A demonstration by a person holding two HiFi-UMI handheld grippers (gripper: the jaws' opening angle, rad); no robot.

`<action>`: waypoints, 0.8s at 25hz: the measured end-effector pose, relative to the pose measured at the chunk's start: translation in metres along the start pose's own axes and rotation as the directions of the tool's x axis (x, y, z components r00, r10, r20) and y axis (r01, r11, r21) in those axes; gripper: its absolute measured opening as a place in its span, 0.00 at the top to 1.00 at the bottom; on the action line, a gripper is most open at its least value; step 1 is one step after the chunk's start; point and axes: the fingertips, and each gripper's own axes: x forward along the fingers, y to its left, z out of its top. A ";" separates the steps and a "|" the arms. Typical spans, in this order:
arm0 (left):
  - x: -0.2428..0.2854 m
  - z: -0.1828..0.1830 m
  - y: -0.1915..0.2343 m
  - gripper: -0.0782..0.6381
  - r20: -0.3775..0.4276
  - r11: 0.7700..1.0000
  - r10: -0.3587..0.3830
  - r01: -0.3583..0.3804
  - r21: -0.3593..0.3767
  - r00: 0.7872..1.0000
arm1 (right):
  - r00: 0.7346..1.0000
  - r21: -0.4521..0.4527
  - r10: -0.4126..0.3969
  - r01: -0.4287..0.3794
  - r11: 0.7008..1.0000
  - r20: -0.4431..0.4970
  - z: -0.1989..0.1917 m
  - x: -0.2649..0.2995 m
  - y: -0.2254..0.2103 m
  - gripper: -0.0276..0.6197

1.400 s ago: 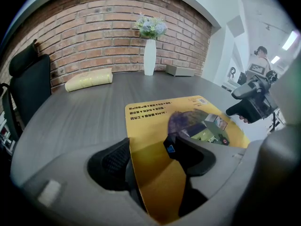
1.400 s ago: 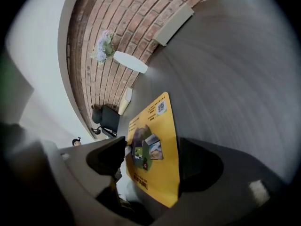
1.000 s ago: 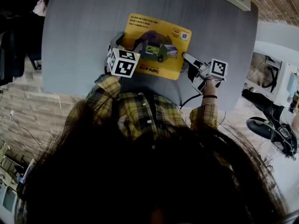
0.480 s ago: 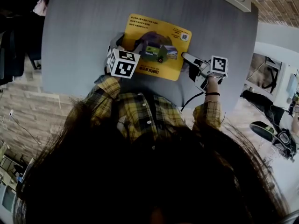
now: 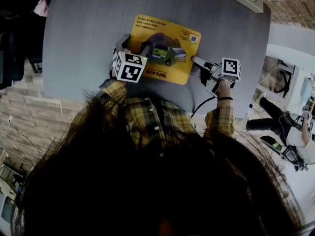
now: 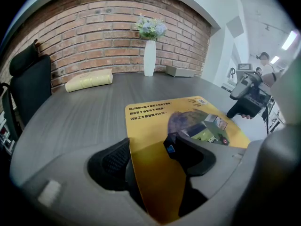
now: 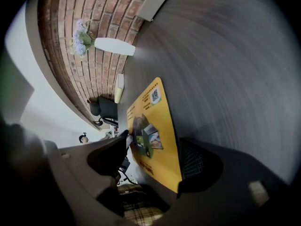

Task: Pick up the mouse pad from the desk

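We see a yellow mouse pad (image 5: 162, 45) on the grey desk (image 5: 83, 38), close to the edge nearest us. It has a picture and some small print on it.

Our left gripper (image 6: 146, 149) is at the pad's left side. Its jaws are wide apart, and the near edge of the pad sits between them. One jaw is beside the pad and the other reaches over the top. They are not squeezing it. We cannot tell if that edge is lifted off the desk.

Our right gripper (image 7: 155, 147) is at the pad's right side, pointing across it. Its jaws have just been closing a little, but they are apart too. A corner of the pad lies between them, not pinched.

Far back on the desk stands a white vase (image 6: 149, 55) with flowers, in front of a brick wall (image 6: 94, 32).
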 end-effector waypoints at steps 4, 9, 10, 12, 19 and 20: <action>0.000 0.002 0.000 0.45 0.001 1.000 -0.001 0.001 0.001 1.000 | 0.997 -0.027 -0.066 0.065 0.998 -0.033 -0.003 0.009 0.005 0.43; 0.000 -0.001 0.000 0.45 -0.001 1.000 -0.002 0.002 -0.003 1.000 | 1.000 0.025 -0.012 0.012 1.000 -0.015 -0.002 0.009 0.006 0.43; 0.000 0.000 0.000 0.45 -0.002 1.000 -0.002 0.002 -0.003 1.000 | 1.000 0.027 -0.003 0.004 1.000 -0.017 -0.001 0.009 0.006 0.43; 0.000 0.000 0.000 0.45 0.001 1.000 0.000 0.000 -0.002 1.000 | 1.000 0.034 0.011 -0.010 0.999 -0.020 0.000 0.010 0.007 0.44; 0.000 -0.001 0.000 0.45 0.002 1.000 -0.001 0.001 -0.001 1.000 | 0.997 0.063 0.072 -0.072 0.995 -0.009 0.002 0.014 0.009 0.46; 0.000 -0.001 0.000 0.45 0.001 1.000 0.000 0.000 -0.002 1.000 | 0.997 0.063 0.077 -0.077 0.995 -0.008 0.002 0.015 0.010 0.46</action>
